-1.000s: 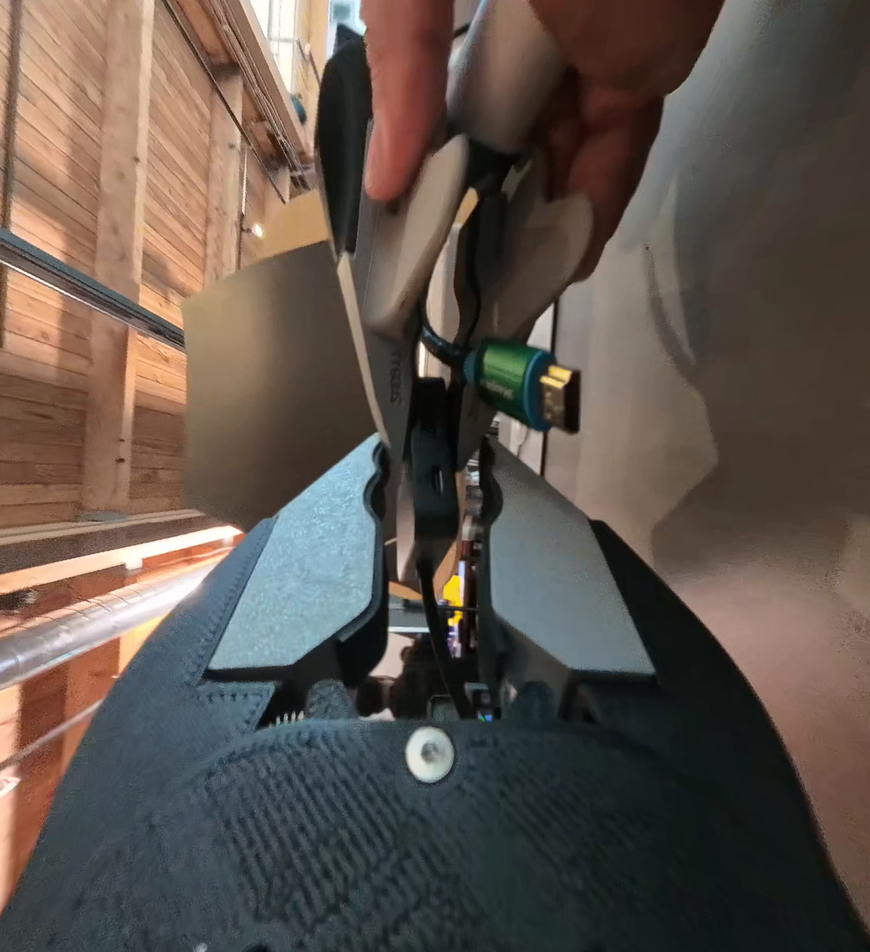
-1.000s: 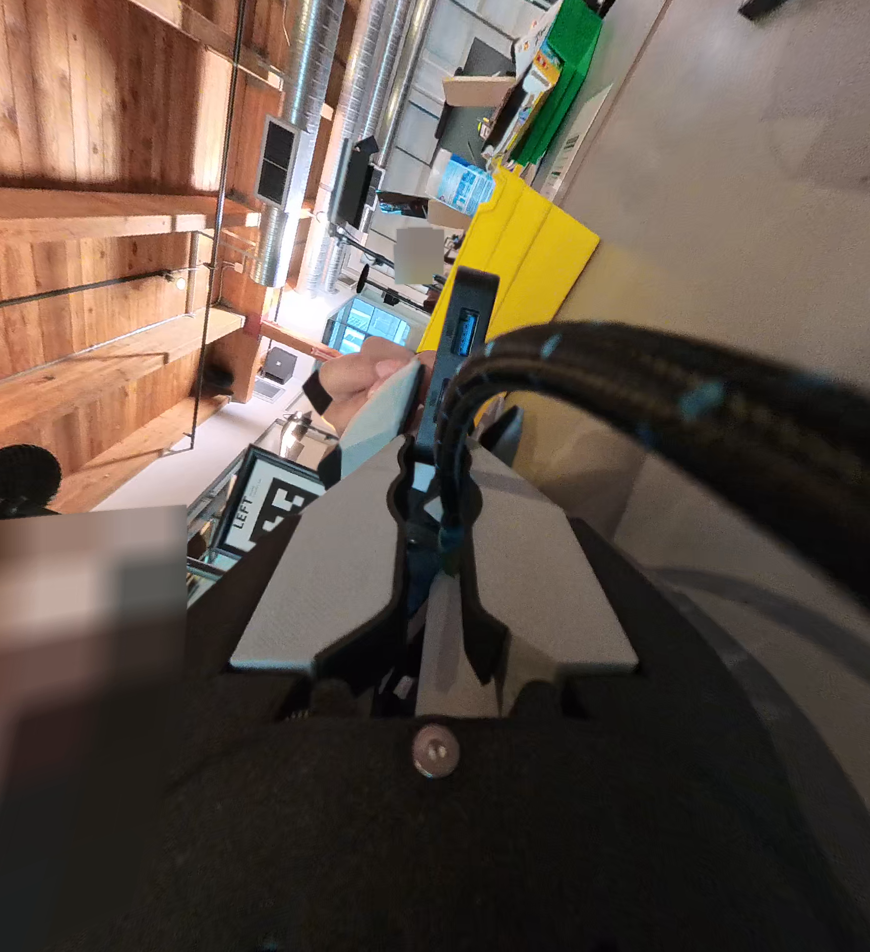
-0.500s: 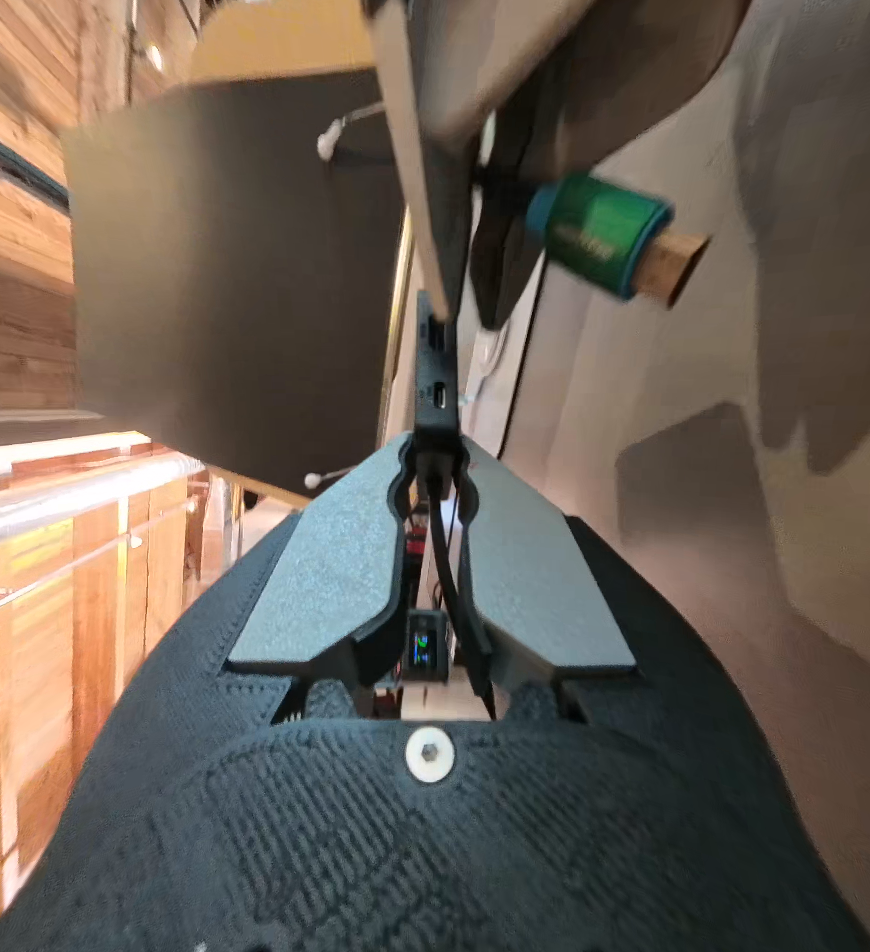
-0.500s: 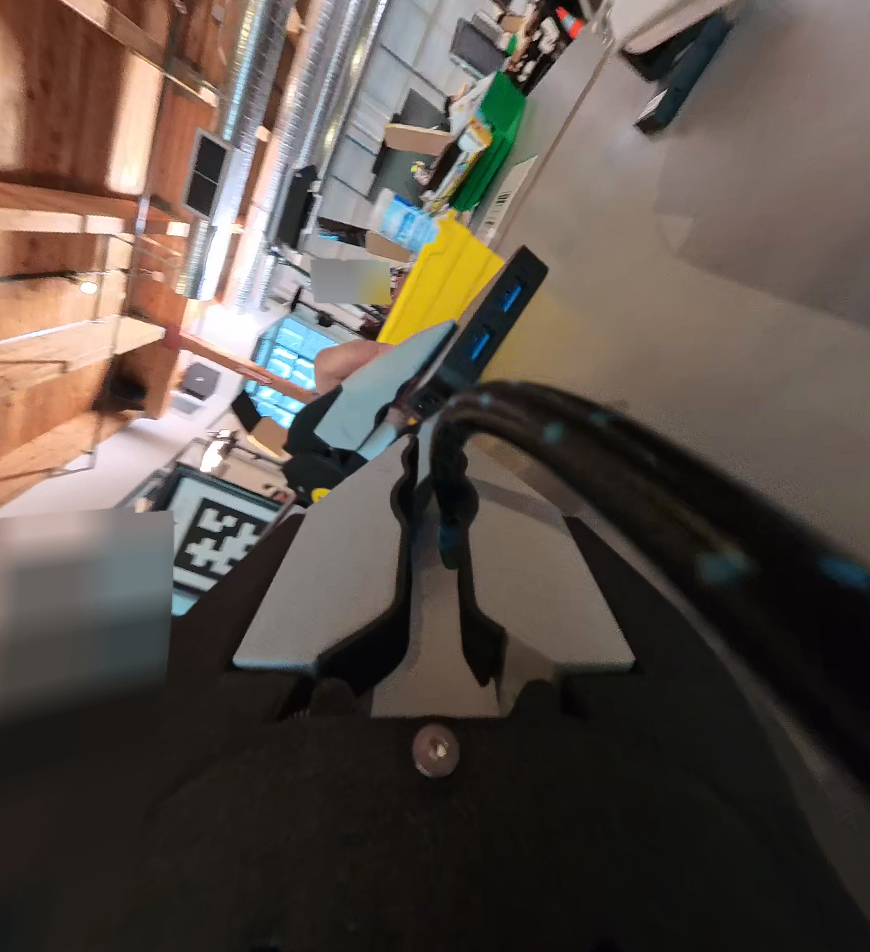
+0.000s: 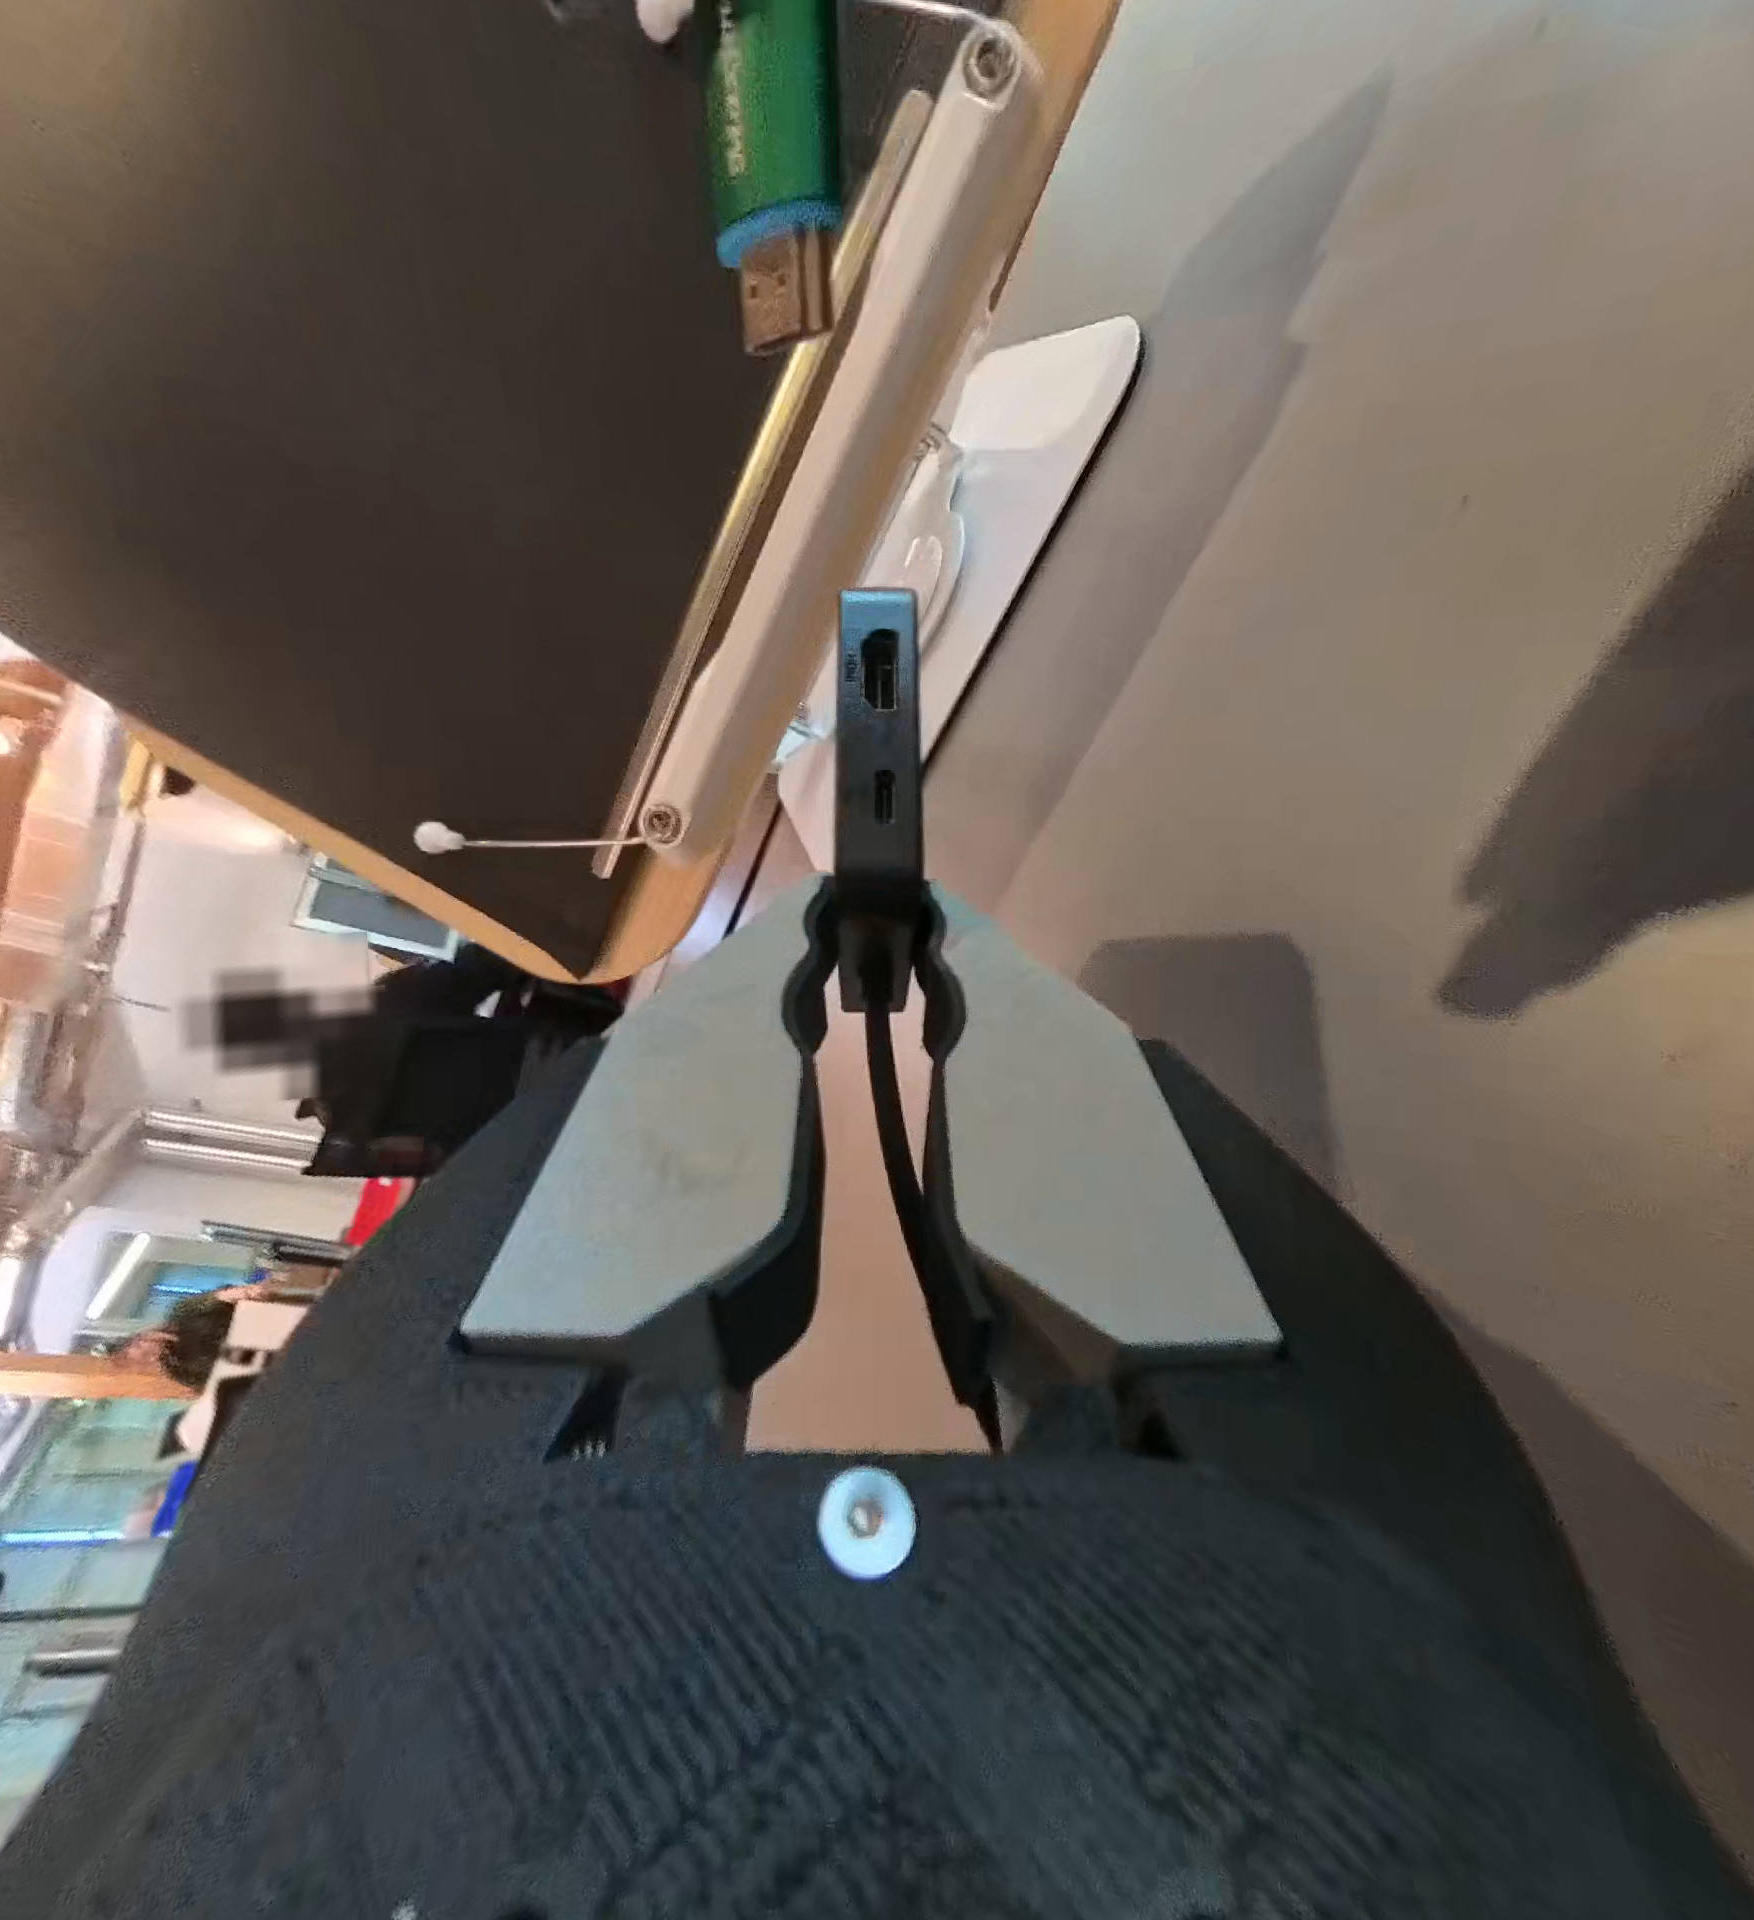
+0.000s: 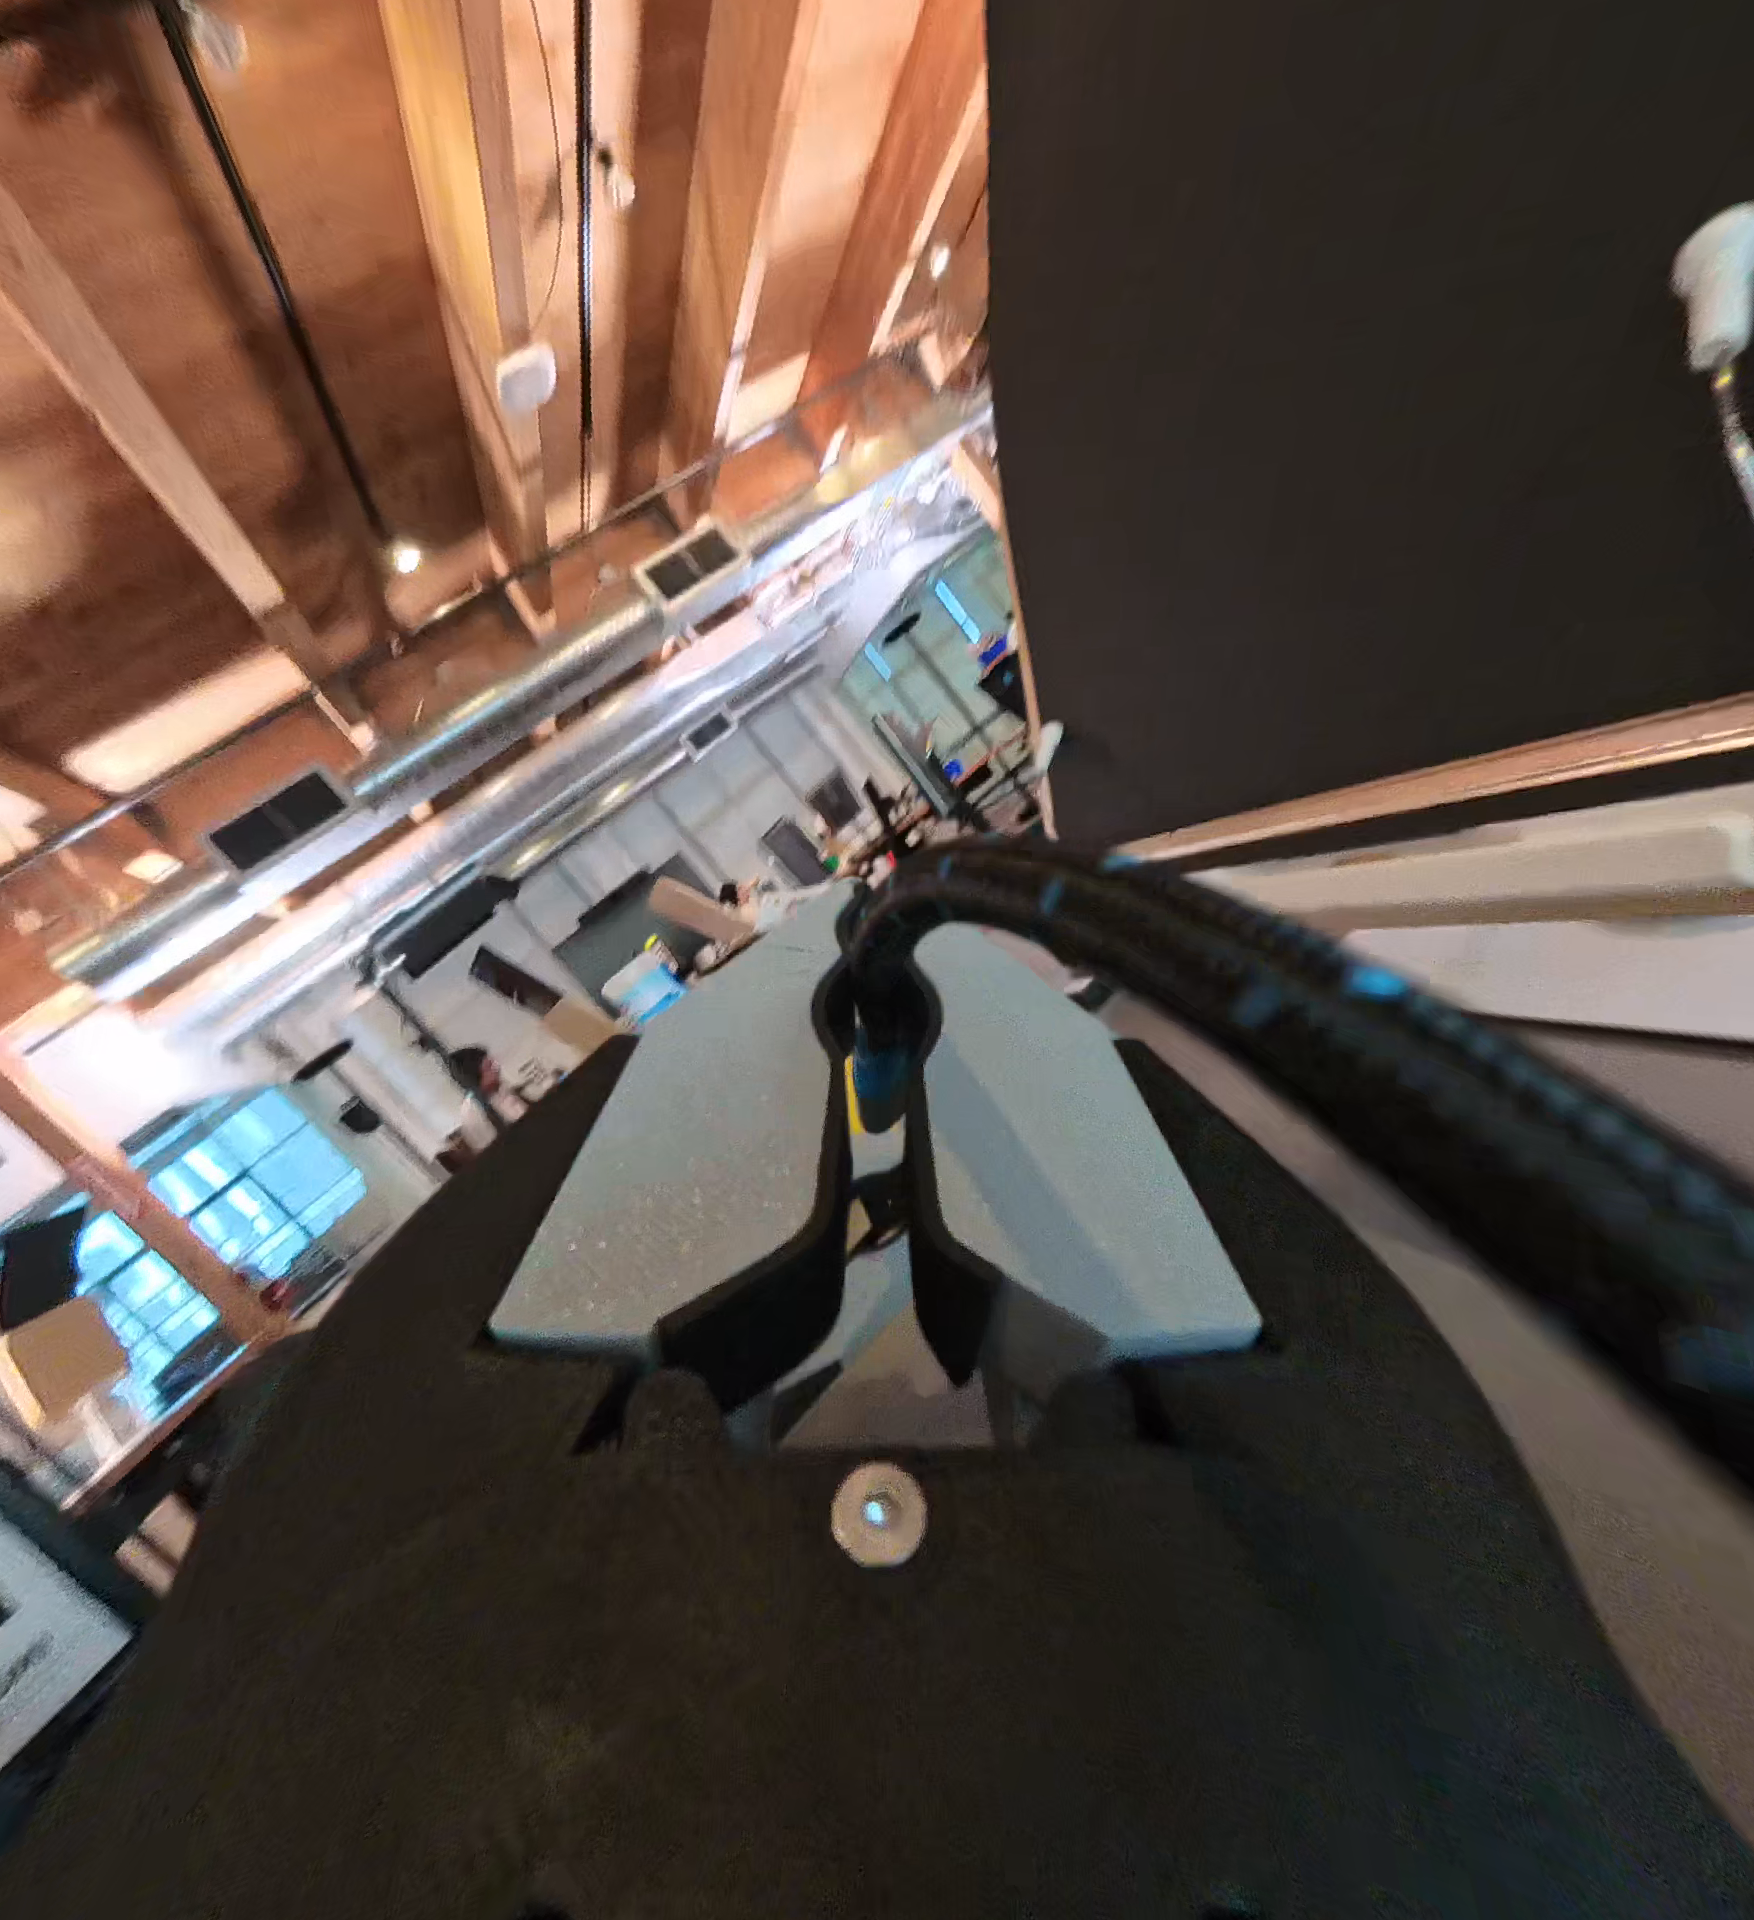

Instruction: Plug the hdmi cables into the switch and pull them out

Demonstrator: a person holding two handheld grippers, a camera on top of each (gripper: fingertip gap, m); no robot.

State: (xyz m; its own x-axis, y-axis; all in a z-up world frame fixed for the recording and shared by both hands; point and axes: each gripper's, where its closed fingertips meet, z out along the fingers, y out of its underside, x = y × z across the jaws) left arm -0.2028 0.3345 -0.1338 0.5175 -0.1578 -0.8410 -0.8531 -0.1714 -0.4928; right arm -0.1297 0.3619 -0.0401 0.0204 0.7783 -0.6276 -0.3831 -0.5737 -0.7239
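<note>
One switch, one green plug, one braided cable, two grippers. Left gripper pinches the switch at its base end; switch = slim dark grey bar, upright, two empty ports on the near edge, thin black lead running back btwn the fingers. Plug hangs above and left of the switch, well apart, gold tip down, blue collar, by a black board. Right gripper pressed tight on the cable nr its blue boot; cable black w/ blue flecks, arcing off right.
</note>
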